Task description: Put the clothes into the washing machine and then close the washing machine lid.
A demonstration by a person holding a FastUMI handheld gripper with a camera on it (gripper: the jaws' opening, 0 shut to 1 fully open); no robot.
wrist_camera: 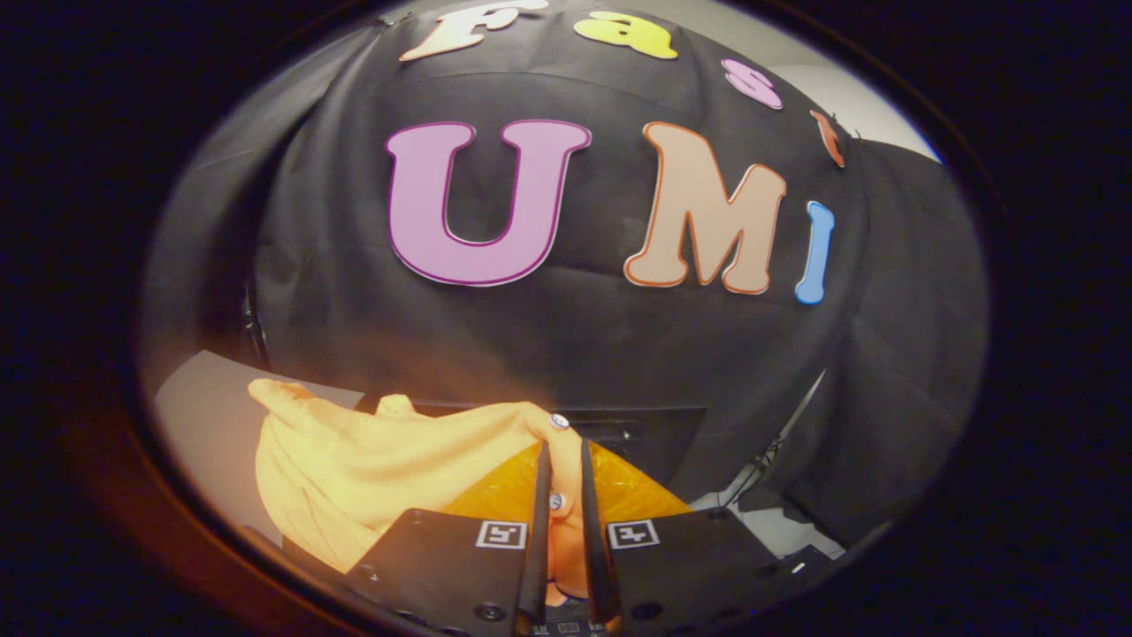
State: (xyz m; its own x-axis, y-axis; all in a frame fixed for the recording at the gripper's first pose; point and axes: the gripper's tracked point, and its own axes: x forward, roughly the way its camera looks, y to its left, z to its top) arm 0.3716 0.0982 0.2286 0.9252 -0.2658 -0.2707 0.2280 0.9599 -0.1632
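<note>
A pale yellow garment with small white buttons hangs from my gripper, whose two fingers are shut on a fold of its cloth. The rest of the garment drapes to the left of the fingers and below them. Under the fingers lies an orange translucent surface; I cannot tell what it belongs to. Just beyond the fingertips sits a dark box-like edge, possibly the washing machine's back panel.
A pale grey surface lies to the left behind the garment. To the right of the fingers, a white floor patch and thin cables show under the hanging black cloth.
</note>
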